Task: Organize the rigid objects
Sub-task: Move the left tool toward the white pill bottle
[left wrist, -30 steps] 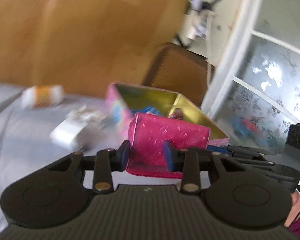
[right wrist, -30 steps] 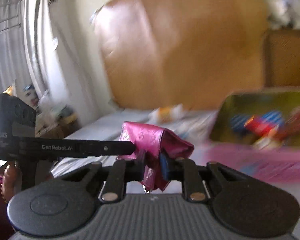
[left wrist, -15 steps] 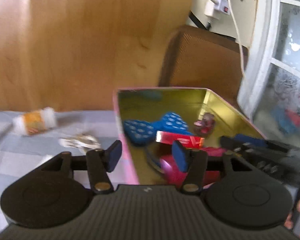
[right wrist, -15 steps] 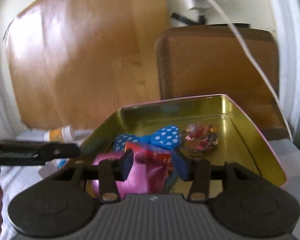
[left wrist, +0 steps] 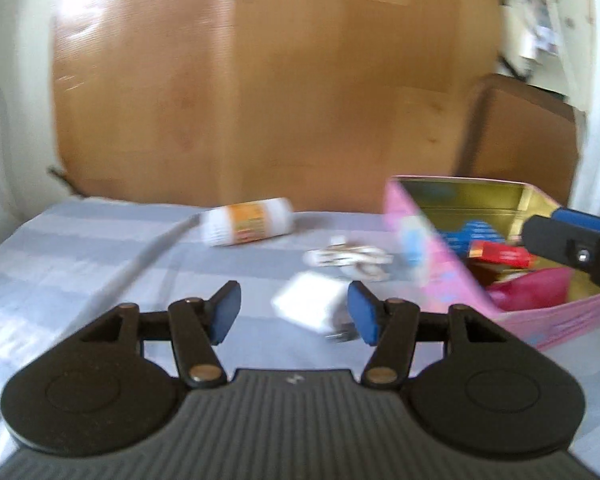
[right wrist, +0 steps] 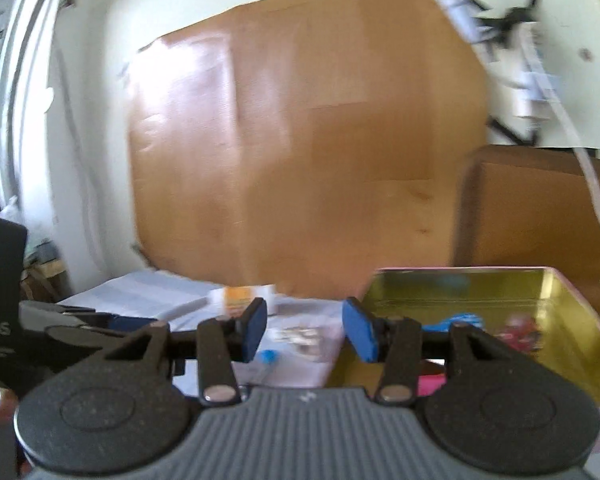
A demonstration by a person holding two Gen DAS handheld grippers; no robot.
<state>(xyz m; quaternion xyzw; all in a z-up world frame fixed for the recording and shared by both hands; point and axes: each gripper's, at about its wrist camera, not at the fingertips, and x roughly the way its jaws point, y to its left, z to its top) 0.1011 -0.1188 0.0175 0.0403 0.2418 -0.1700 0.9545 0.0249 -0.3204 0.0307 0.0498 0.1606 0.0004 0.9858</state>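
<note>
Both grippers stand with their jaws parted and nothing between the blue pads: the left gripper [left wrist: 294, 316] hangs over the grey striped bedspread [left wrist: 80, 256] with only a white charger block [left wrist: 314, 308] seen through its gap, lying on the cloth beyond the fingertips and untouched, and the right gripper [right wrist: 304, 330] hangs at the near left corner of the pink tin [right wrist: 572, 280], its jaws likewise empty; each pair of jaws has just been opening. The tin sits at the right side of the bedspread, close to the wooden headboard [left wrist: 260, 80], its gold inside open to view. In it lies the pink pouch [left wrist: 536, 294], toward the near wall, with a red packet [left wrist: 500, 254] just behind it and a blue polka-dot piece [left wrist: 466, 230] further back. Outside the tin, on the cloth to its left, lie a small heap of white cable [left wrist: 350, 258] just beside the tin's wall, the charger block nearer the camera, and a white bottle with an orange label [left wrist: 248, 226] on its side toward the headboard edge. The frames are blurred, so finer detail cannot be told
</note>
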